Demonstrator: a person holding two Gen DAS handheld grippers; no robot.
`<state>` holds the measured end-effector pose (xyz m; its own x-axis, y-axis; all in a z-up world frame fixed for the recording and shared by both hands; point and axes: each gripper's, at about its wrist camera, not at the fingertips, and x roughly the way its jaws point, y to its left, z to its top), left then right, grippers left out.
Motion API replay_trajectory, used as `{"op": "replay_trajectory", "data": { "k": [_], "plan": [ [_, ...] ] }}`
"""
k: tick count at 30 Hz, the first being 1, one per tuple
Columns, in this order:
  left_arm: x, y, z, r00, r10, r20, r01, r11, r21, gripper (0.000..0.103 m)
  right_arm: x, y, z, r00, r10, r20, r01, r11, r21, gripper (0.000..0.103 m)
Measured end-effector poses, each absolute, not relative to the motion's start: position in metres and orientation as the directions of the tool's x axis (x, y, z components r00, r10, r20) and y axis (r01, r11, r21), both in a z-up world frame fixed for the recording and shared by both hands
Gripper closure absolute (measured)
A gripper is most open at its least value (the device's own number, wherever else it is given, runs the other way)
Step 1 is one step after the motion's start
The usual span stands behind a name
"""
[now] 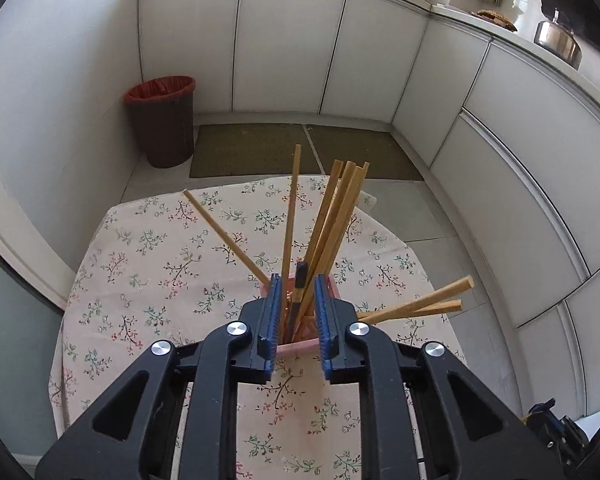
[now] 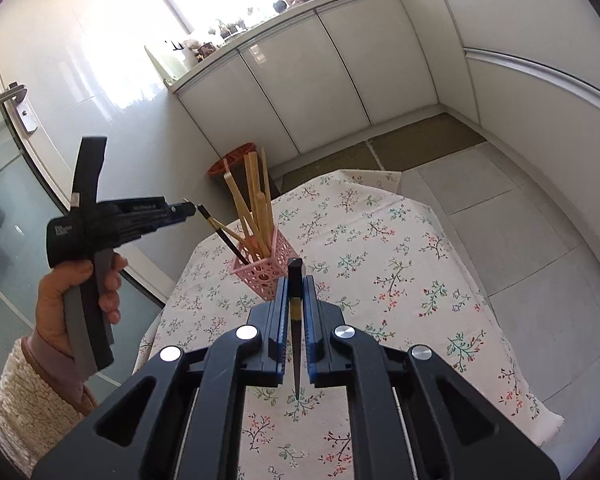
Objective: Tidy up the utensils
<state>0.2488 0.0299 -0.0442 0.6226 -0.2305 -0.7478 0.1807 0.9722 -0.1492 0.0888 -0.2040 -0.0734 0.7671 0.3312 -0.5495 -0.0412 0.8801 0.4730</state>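
Now, at the left of the right wrist view, a hand (image 2: 82, 300) holds the left gripper (image 2: 192, 209), jaws parted around a dark chopstick (image 2: 224, 236) leaning in the pink basket (image 2: 260, 266) of wooden chopsticks (image 2: 256, 204); centre, the right gripper (image 2: 296, 292) is clamped on another dark chopstick (image 2: 295, 276) above the floral tablecloth (image 2: 380, 248)

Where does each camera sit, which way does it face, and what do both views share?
Left wrist: on the left tool, facing down over the pink holder of chopsticks; only its fingers show.
Right wrist: on the right tool, shut on a dark chopstick; a hand holding the left tool shows.
Shared: holder, floral tablecloth, bin.
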Motion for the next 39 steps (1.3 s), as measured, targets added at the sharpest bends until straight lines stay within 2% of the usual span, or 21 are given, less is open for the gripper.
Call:
{"op": "replay_trajectory", "data": {
  "k": [4, 8, 14, 19, 28, 33, 35, 37, 38, 39],
  "plan": [
    [0.231, 0.058, -0.031, 0.658, -0.268, -0.704, 0.140, 0.962, -0.235, 0.078, 0.089, -0.197, -0.050, 0.792, 0.329, -0.515, -0.068, 0.885, 0.461, 0.096],
    [0.207, 0.082, -0.021, 0.708, -0.258, -0.657, 0.088, 0.956, -0.280, 0.063, 0.094, -0.188, -0.022, 0.825, 0.323, -0.463, -0.087, 0.883, 0.461, 0.096],
    [0.173, 0.108, -0.044, 0.711, -0.244, -0.660, 0.007, 0.941, -0.339, 0.062, 0.118, -0.161, 0.034, 0.898, 0.280, -0.340, -0.123, 0.901, 0.416, 0.096],
    [0.168, 0.125, -0.056, 0.707, -0.214, -0.673, -0.018, 0.947, -0.320, 0.062, 0.151, -0.126, 0.056, 0.947, 0.205, -0.248, -0.117, 0.938, 0.327, 0.096],
    [0.174, 0.152, -0.064, 0.712, -0.222, -0.666, -0.032, 0.938, -0.346, 0.062, 0.215, -0.088, -0.013, 0.941, 0.146, -0.306, -0.076, 0.970, 0.231, 0.095],
    [0.176, 0.155, -0.058, 0.736, -0.192, -0.649, -0.042, 0.944, -0.328, 0.062, 0.236, -0.066, -0.046, 0.922, 0.140, -0.361, -0.082, 0.982, 0.171, 0.092],
    [0.173, 0.153, -0.052, 0.763, -0.127, -0.634, -0.064, 0.961, -0.269, 0.054, 0.234, -0.065, -0.049, 0.913, 0.126, -0.387, -0.069, 0.985, 0.157, 0.091],
    [0.168, 0.148, -0.045, 0.791, -0.056, -0.610, -0.094, 0.973, -0.212, 0.039, 0.225, -0.068, -0.041, 0.916, 0.107, -0.387, -0.053, 0.988, 0.146, 0.090],
    [0.166, 0.147, -0.042, 0.800, -0.034, -0.599, -0.108, 0.974, -0.200, 0.029, 0.219, -0.069, -0.036, 0.916, 0.089, -0.390, -0.041, 0.990, 0.131, 0.086],
    [0.163, 0.144, -0.039, 0.812, -0.009, -0.584, -0.125, 0.974, -0.189, 0.022, 0.215, -0.070, -0.032, 0.914, 0.079, -0.397, -0.034, 0.992, 0.120, 0.084]
  ]
}}
